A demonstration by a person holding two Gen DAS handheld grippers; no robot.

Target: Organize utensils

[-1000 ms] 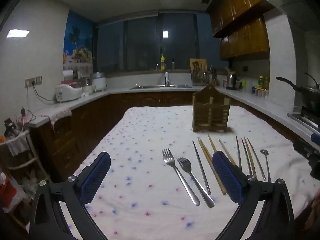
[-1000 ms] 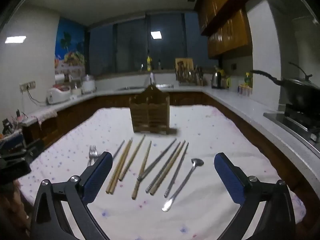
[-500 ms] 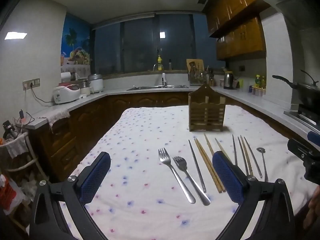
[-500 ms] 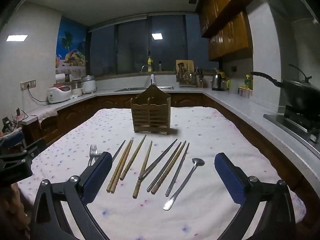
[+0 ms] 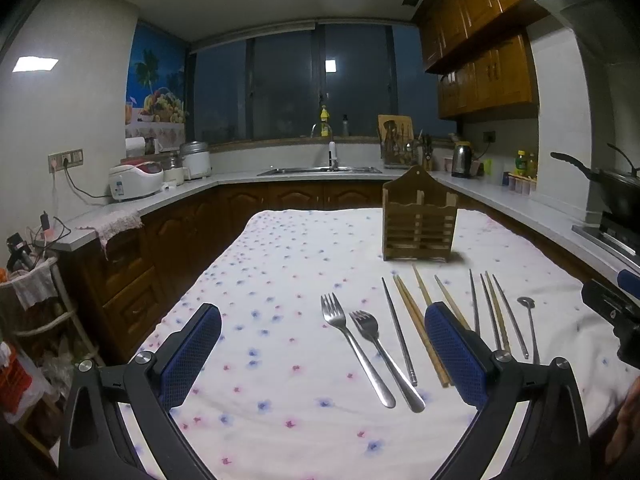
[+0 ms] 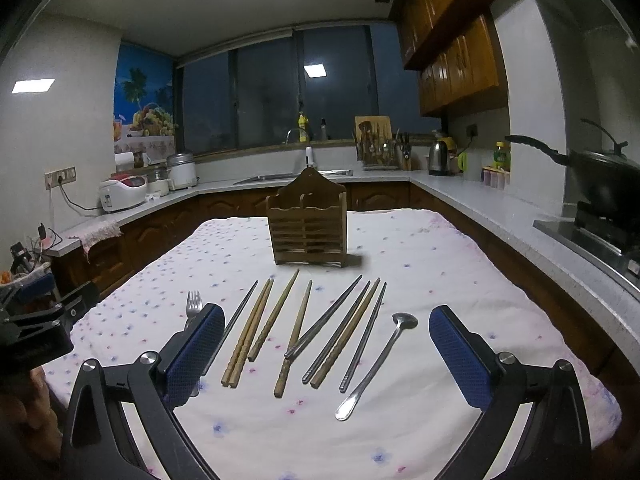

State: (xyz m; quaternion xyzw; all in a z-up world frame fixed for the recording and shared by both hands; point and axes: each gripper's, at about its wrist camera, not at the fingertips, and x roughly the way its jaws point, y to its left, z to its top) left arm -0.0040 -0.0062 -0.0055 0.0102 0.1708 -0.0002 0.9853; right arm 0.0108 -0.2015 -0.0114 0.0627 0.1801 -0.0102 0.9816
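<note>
Utensils: forks, chopsticks, spoon lined up on table before rack for sorting; both grippers spread wide, empty.

both claws wide apart, empty

Seen from the right wrist, the chopsticks and the spoon lie side by side on the tablecloth between the jaws, the spoon nearest the right jaw, and a fork shows just past the left jaw's tip. The utensil holder stands upright on the cloth beyond them, ahead of the gap. Seen from the left wrist, two forks lie between the jaws towards the right one, the chopsticks run behind and to the right of that jaw, and the holder stands farther ahead.
</note>
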